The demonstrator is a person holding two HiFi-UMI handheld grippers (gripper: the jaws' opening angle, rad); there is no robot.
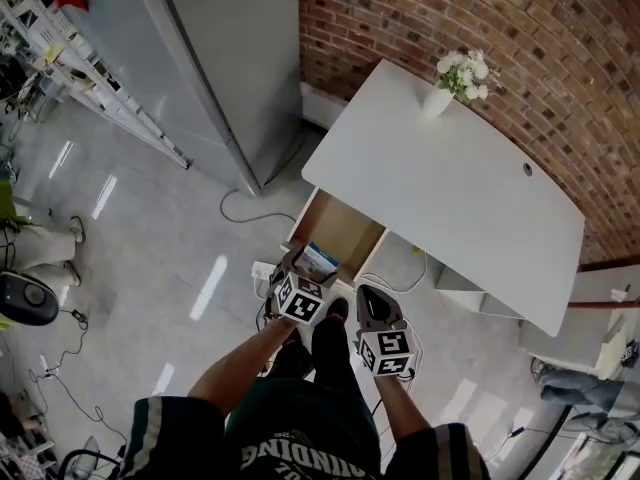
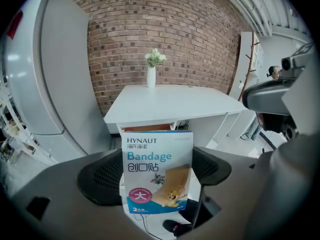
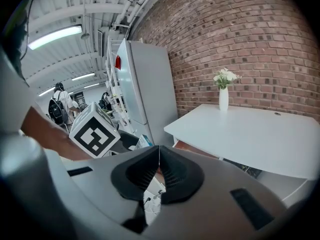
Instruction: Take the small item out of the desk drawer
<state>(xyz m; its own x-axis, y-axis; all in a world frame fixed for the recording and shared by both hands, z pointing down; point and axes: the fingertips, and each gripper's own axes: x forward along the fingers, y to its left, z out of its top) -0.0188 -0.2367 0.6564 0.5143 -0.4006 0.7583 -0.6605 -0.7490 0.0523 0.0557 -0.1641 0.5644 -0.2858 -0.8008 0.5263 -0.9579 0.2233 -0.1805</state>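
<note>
My left gripper is shut on a blue and white bandage box, held upright between its black pads. From the head view the box sits just above the near end of the open wooden drawer, which juts out from under the white desk. My right gripper is shut with nothing between its pads; it hangs to the right of the left one, near the drawer's front corner.
A white vase of flowers stands at the desk's far edge by the brick wall. A grey cabinet stands left of the desk. Cables and a power strip lie on the floor. People stand far off.
</note>
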